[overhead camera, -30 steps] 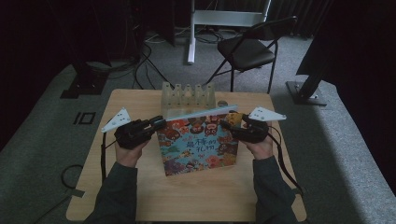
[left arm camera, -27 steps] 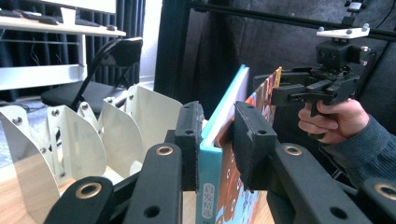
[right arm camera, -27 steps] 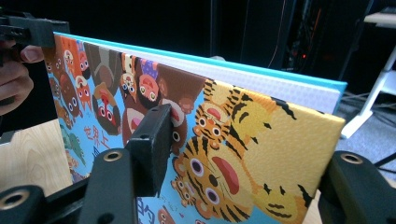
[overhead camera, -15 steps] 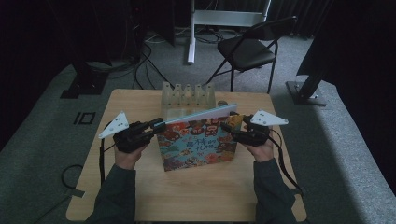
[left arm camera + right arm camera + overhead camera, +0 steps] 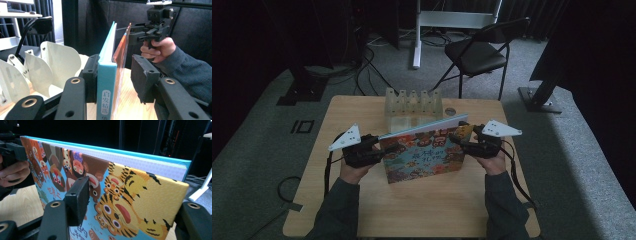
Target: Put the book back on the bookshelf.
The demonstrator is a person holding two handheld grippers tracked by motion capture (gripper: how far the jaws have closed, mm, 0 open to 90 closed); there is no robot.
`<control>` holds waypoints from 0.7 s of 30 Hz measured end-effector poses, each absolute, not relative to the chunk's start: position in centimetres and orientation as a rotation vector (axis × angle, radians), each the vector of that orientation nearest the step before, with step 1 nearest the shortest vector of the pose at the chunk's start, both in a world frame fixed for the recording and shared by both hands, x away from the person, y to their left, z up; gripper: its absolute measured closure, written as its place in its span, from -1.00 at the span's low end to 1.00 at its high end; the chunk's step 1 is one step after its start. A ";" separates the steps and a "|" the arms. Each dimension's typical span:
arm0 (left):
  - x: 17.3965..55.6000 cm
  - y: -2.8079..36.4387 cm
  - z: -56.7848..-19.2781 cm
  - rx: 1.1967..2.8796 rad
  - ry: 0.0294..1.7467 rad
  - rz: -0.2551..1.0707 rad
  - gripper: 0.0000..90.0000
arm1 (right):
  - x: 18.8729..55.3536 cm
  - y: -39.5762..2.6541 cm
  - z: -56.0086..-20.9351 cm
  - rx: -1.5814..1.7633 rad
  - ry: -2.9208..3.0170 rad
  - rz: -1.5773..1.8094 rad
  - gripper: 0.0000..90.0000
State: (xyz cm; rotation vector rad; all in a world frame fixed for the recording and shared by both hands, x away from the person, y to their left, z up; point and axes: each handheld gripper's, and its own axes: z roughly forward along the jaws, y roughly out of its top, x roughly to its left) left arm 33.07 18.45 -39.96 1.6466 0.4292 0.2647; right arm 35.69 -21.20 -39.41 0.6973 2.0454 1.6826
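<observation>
I've got the picture book standing on edge near the middle of the table, tilted a little, its glossy hard cover crowded with cartoon tigers and other animals. In the left gripper view its teal spine with printed characters rises straight up between my jaws, the block of white pages just behind the front cover.

My left gripper sits at the book's spine end; its jaws have just been opening, and now one pad lies against the back cover while the other stands off the front with a clear gap, so nothing is pinched. My right gripper straddles the far upper corner; its jaws have been widening too. One ribbed black pad sits in front of the tiger cover, but I can't tell if it presses.

Just behind the book stands a pale rack of thin curved dividers, smooth and translucent-looking. The table is light wood grain. Beyond it: grey carpet, a black folding chair, loose cables, a white stand leg and dark curtains.
</observation>
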 end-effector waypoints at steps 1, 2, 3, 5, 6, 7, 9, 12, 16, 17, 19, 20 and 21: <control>33.1 18.4 -40.0 1.647 0.429 0.265 0.31 | 35.7 -21.2 -39.4 0.698 2.048 1.680 -0.16; 33.1 18.4 -40.0 1.650 0.429 0.267 0.31 | 35.7 -21.3 -39.4 0.700 2.052 1.675 -0.17; 33.1 18.4 -40.1 1.651 0.429 0.270 0.31 | 35.7 -21.3 -39.4 0.701 2.054 1.668 -0.18; 33.1 18.4 -40.2 1.651 0.428 0.271 0.31 | 35.7 -21.5 -39.6 0.708 2.056 1.654 -0.17; 33.0 18.4 -40.2 1.653 0.427 0.272 0.31 | 35.7 -21.6 -39.6 0.713 2.055 1.654 -0.17; 33.0 18.3 -40.3 1.654 0.426 0.272 0.31 | 35.7 -21.7 -39.7 0.718 2.055 1.650 -0.16; 33.0 18.2 -40.5 1.660 0.427 0.268 0.31 | 35.7 -21.9 -39.9 0.733 2.053 1.626 -0.15; 32.9 18.2 -40.5 1.659 0.424 0.272 0.31 | 35.9 -22.4 -40.3 0.759 2.055 1.627 -0.13; 32.9 18.1 -40.5 1.663 0.420 0.277 0.31 | 35.9 -22.8 -40.6 0.772 2.051 1.619 -0.13; 32.9 18.1 -40.5 1.663 0.420 0.279 0.31 | 35.9 -22.9 -40.7 0.780 2.051 1.616 -0.13; 32.9 18.1 -40.5 1.664 0.421 0.283 0.31 | 35.9 -23.1 -40.7 0.783 2.046 1.617 -0.13; 32.8 18.0 -40.5 1.663 0.421 0.286 0.31 | 35.9 -23.1 -40.8 0.789 2.044 1.617 -0.13; 32.8 18.0 -40.5 1.664 0.420 0.289 0.31 | 36.0 -23.2 -40.8 0.793 2.042 1.615 -0.13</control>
